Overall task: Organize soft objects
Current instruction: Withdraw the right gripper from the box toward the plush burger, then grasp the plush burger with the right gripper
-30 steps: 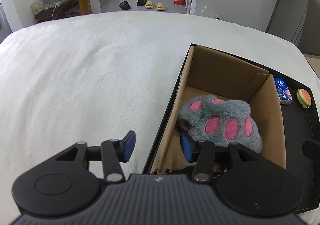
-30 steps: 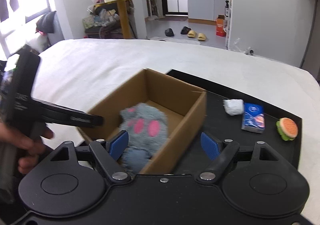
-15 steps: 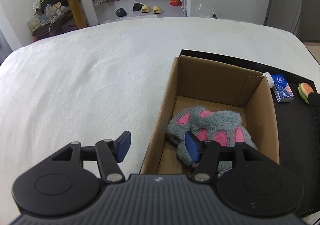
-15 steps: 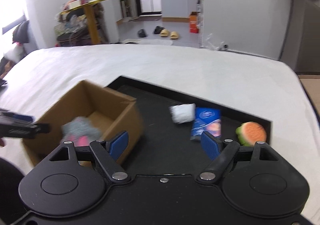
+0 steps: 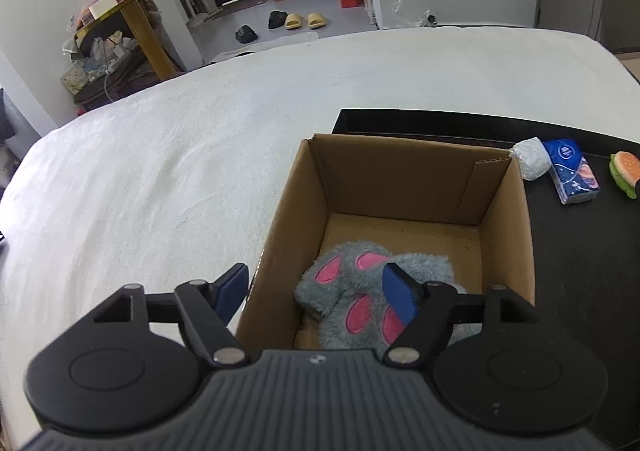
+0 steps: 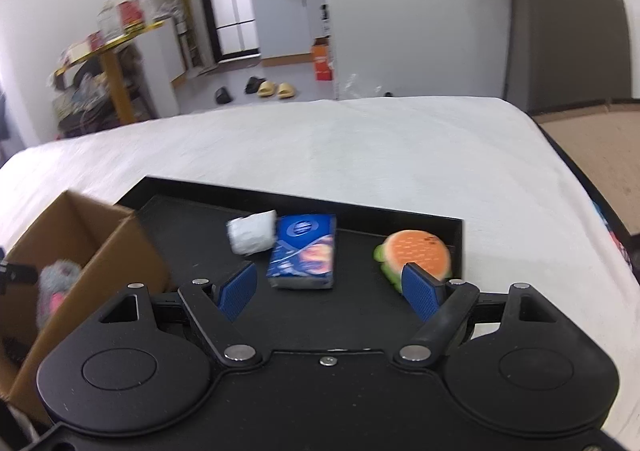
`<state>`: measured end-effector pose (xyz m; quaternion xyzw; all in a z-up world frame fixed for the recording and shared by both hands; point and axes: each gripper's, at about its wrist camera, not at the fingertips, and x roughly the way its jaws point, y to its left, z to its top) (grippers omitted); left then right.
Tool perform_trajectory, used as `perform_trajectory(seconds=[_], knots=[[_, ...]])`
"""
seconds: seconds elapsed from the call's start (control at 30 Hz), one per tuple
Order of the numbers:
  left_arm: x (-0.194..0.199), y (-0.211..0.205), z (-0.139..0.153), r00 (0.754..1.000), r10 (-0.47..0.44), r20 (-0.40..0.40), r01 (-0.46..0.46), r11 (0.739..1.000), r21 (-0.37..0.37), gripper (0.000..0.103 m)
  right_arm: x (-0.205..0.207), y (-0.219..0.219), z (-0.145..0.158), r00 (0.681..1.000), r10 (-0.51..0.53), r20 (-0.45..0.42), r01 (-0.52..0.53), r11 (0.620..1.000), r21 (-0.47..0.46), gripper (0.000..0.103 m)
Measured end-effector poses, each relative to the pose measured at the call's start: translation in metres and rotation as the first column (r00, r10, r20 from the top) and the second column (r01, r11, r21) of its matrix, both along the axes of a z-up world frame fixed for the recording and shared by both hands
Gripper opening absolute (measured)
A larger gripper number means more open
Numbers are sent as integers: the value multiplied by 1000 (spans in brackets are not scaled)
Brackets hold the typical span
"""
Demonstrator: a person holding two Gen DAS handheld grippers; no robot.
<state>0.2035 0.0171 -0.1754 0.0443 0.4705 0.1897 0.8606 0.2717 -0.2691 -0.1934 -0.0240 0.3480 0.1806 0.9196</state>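
Plush paw (image 5: 360, 291) clear only from left; both grippers' fingers (image 6: 420, 291) spread, empty.

Your left gripper (image 5: 316, 293) has a ribbed dark grey housing with a small pale logo at its front edge, flanked by two round black discs, each with a raised circle in its centre. Your right gripper (image 6: 330, 289) is the same build but with a smooth matte black housing and one silver screw at its front centre. On both, black angled link arms pinned with silver rivets carry flat blue fingers (image 6: 418, 293), whose pads show a fine cross-hatched texture.
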Motion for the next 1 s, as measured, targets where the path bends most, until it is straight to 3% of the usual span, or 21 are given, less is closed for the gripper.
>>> perform_trajectory(seconds=[0.17, 0.37, 0.6, 1.0], knots=[[14, -7, -3, 1000, 22, -20, -21, 998, 53, 74, 18, -8, -18, 999, -44, 4, 44, 998, -46, 80], [27, -16, 0, 998, 58, -4, -57, 991, 125, 74, 36, -20, -29, 997, -73, -14, 72, 997, -23, 80], [38, -22, 4, 998, 65, 10, -65, 984, 167, 74, 48, -22, -43, 996, -76, -36, 76, 997, 1, 79], [37, -15, 9, 997, 83, 9, -83, 979, 184, 74, 60, -17, -52, 998, -66, -12, 66, 997, -50, 74]])
